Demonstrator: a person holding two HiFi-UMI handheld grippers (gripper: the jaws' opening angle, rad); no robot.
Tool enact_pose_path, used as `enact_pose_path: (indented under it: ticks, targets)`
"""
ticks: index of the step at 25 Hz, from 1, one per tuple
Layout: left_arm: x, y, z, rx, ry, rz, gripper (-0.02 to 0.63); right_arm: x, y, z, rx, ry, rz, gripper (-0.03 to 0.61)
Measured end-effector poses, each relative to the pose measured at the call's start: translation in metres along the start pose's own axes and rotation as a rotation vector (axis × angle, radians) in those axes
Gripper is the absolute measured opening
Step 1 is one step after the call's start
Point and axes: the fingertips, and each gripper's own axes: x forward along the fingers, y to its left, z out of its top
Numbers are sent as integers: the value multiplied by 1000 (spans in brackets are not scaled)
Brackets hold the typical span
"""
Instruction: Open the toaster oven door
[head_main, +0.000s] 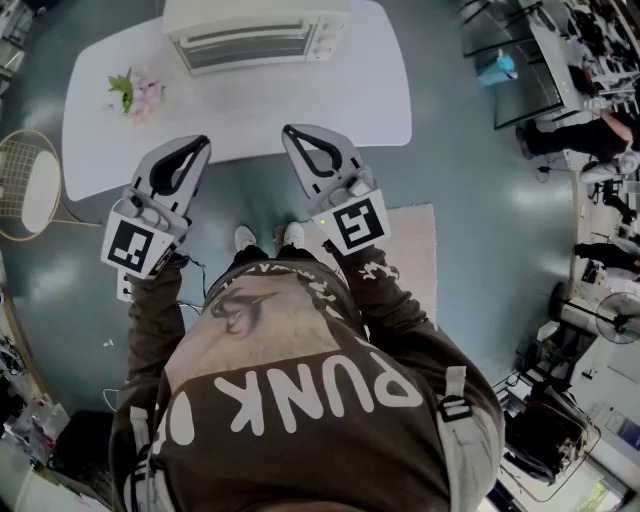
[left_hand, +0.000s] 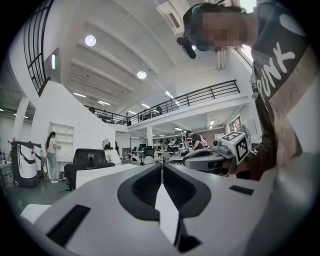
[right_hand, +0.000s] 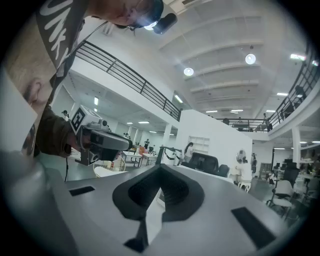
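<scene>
A white toaster oven (head_main: 258, 35) stands at the far edge of the white table (head_main: 300, 110), its glass door closed and facing me. My left gripper (head_main: 200, 143) and right gripper (head_main: 290, 132) hang side by side over the table's near edge, well short of the oven, both shut and empty. In the left gripper view the jaws (left_hand: 161, 167) meet at the tip and point out into the hall; the oven is not seen there. The right gripper (right_hand: 160, 167) likewise shows closed jaws and no oven.
A pink flower bunch (head_main: 135, 92) lies on the table's left part. A racket (head_main: 25, 180) rests on the floor to the left, and a pale rug (head_main: 415, 260) lies to the right of my feet. Desks and people fill the far right.
</scene>
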Motion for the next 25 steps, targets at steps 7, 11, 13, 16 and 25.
enact_pose_path:
  ticks: [7,11,13,16,25]
  targets:
    - [3,1,4,-7,-14,9,14,0,-2,-3,-6,11,-1,8]
    - [8,1,3,-3,-16,19,14,-1,-8,-5,2,-6,-5,8]
    - [13,0,4,-2,-15,24,14,-3,-13,-5,8,-13,-6,8]
    - [22,-3,7,2,-12,30,14,-7,-23,-7,9,-11,-3,8]
    - [41,-14,3,-2,31,65,14,-12,-40,-26,84,6,43,52]
